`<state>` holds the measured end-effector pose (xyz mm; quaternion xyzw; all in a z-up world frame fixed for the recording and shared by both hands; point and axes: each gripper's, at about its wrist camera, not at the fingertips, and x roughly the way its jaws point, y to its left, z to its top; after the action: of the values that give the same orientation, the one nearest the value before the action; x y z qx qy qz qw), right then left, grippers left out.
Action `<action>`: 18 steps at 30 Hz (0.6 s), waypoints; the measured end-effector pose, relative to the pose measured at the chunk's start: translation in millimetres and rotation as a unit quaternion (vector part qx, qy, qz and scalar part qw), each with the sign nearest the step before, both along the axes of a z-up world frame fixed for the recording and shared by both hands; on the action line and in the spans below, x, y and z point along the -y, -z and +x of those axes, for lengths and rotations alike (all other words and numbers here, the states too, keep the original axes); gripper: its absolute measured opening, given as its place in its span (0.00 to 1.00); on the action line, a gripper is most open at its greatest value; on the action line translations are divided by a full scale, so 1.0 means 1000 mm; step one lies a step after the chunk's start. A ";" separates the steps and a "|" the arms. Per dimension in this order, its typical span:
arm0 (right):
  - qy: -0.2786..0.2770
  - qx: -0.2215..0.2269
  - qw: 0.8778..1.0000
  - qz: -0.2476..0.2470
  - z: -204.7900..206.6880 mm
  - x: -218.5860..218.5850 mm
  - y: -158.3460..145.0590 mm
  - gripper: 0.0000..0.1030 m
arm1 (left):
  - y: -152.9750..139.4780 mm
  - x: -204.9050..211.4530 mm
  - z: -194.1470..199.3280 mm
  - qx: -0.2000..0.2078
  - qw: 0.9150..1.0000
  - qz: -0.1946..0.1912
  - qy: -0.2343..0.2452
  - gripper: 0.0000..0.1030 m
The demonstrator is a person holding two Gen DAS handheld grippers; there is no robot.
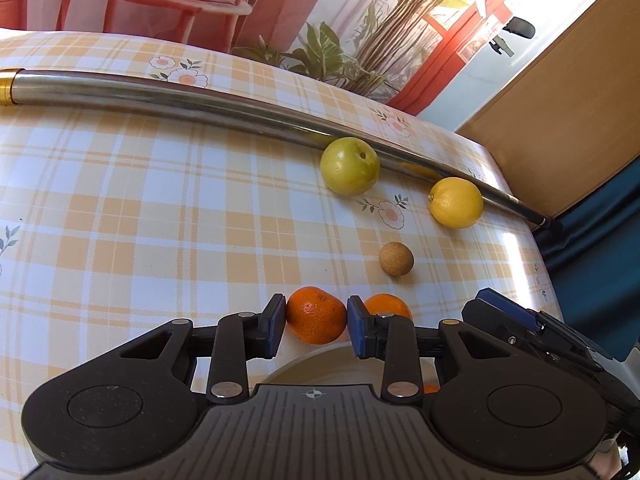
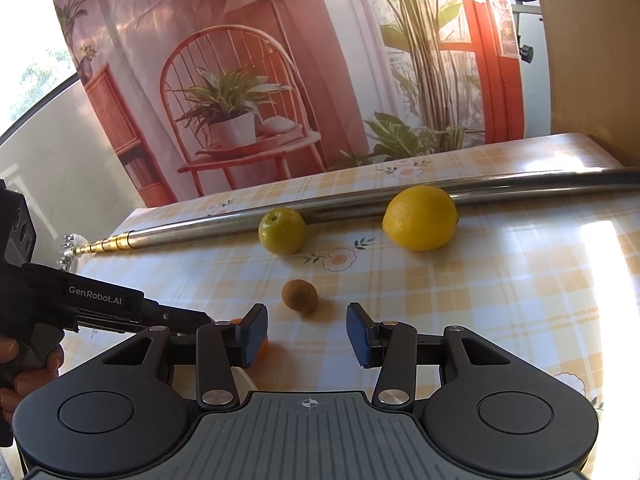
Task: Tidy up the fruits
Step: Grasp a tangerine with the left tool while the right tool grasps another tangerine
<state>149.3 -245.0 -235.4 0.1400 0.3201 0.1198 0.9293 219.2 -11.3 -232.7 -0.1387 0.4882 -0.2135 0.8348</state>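
Note:
My left gripper (image 1: 316, 314) is shut on an orange mandarin (image 1: 316, 326), its blue pads pressing both sides, just above the rim of a pale plate (image 1: 320, 360). A second mandarin (image 1: 387, 305) peeks out behind the right finger. Farther off lie a small brown round fruit (image 1: 396, 259), a green round fruit (image 1: 349, 166) and a yellow citrus (image 1: 456, 203). My right gripper (image 2: 307, 332) stands open and holds nothing; the brown fruit (image 2: 299, 296) rests just beyond its fingertips. The green fruit (image 2: 282, 231) and yellow citrus (image 2: 420, 218) sit farther back.
A long metal telescopic pole (image 1: 200, 100) lies across the checked tablecloth (image 1: 140, 220) behind the fruits, touching the green fruit and the yellow citrus. A printed backdrop hangs behind the table. A hand (image 2: 24, 364) holds the left gripper's body (image 2: 100, 300). The table edge drops off at the right.

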 end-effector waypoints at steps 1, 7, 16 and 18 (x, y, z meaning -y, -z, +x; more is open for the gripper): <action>-0.003 -0.002 1.000 0.001 0.001 -0.001 0.000 0.40 | -0.002 -0.003 -0.002 0.005 1.000 0.003 -0.002 0.34; -0.034 -0.019 0.999 0.009 0.014 -0.017 0.002 0.40 | -0.011 -0.019 -0.011 0.033 0.999 0.023 -0.010 0.34; -0.065 -0.070 0.995 0.038 0.043 -0.036 0.008 0.40 | -0.025 -0.032 -0.025 0.069 0.997 0.030 -0.005 0.34; -0.063 -0.083 0.993 0.053 0.047 -0.037 0.012 0.40 | -0.028 -0.030 -0.029 0.080 0.996 0.037 0.002 0.34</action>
<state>196.7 -208.4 -247.7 0.1781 0.3979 0.1828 0.8812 189.8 18.9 -205.0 -0.0894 0.4280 -0.2075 0.8751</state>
